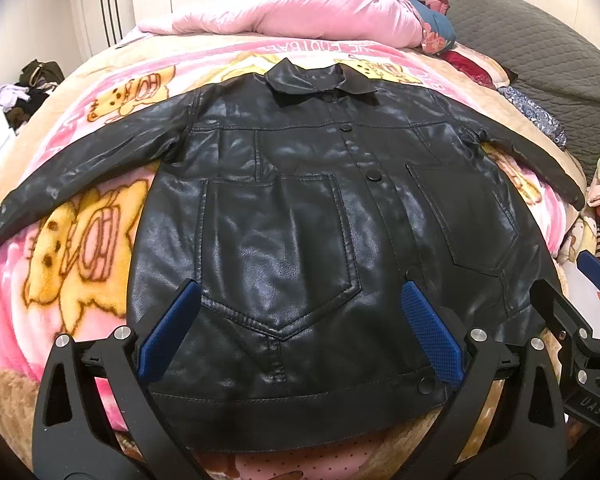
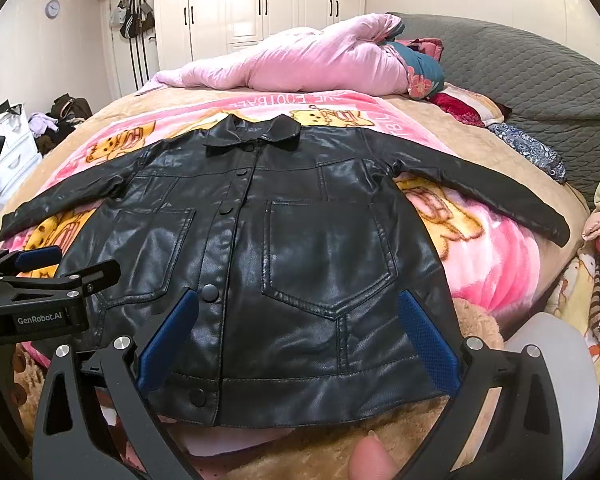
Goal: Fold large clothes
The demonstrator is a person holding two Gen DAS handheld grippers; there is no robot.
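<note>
On the bed, over a pink cartoon blanket [image 1: 80, 240], a black leather jacket [image 1: 300, 220] is laid flat, front up, buttoned, both sleeves spread wide. The left gripper [image 1: 300, 332] is held above the hem with its blue pads [image 1: 168, 332] spread wide, nothing gripped. Same deal for the right gripper [image 2: 298, 340], parked over the other lower pocket, wide apart and empty. A pink quilt [image 2: 300, 64] is bunched up behind the collar.
</note>
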